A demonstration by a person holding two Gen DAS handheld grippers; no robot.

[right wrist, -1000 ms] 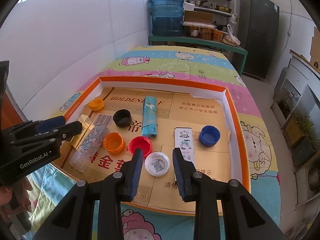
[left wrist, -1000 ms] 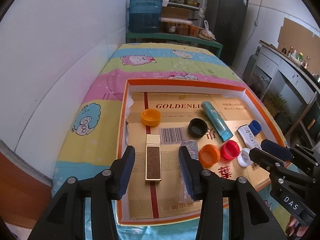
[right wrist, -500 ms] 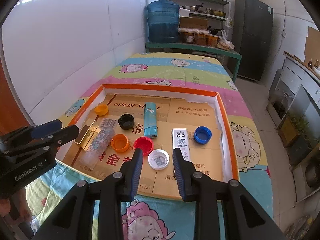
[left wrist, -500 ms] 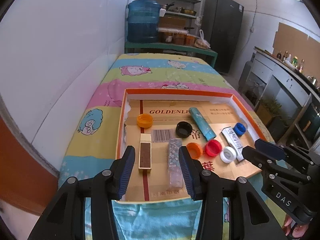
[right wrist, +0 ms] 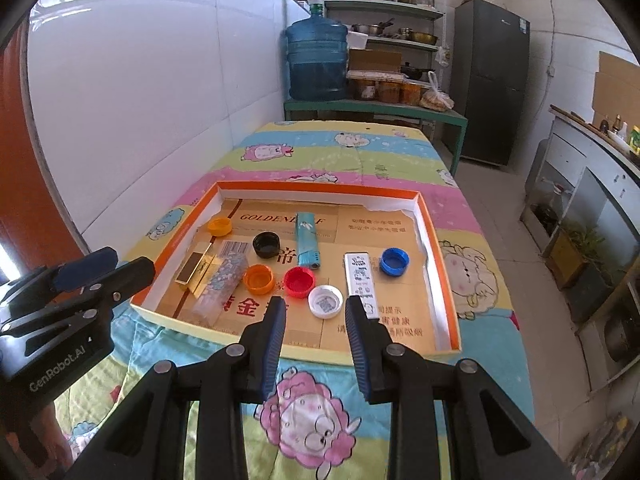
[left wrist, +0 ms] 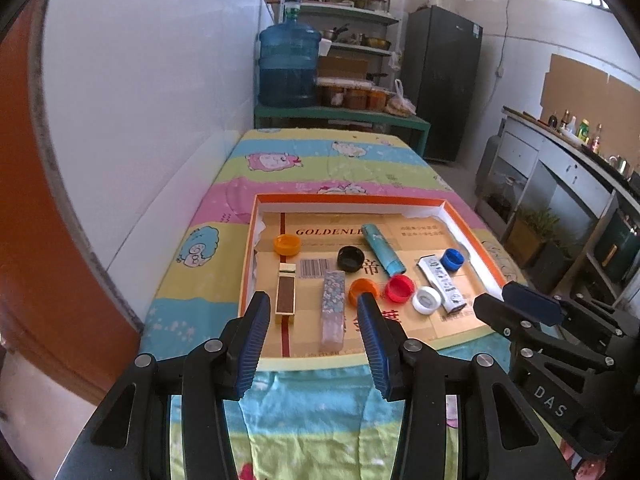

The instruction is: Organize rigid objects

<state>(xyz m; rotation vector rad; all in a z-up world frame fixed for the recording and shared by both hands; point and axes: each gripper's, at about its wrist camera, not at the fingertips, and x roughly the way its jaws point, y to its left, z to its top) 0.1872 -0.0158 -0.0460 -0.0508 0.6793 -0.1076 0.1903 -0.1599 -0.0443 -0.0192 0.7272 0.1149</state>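
In orange-rimmed tray [left wrist: 472,236]: six coloured caps, four slim boxes | left hand-held gripper [left wrist: 312,340] spread, empty | right hand-held gripper [right wrist: 316,340] spread, empty

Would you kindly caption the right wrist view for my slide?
Open right claw hovers empty before an orange-rimmed tray of bottle caps and small boxes.
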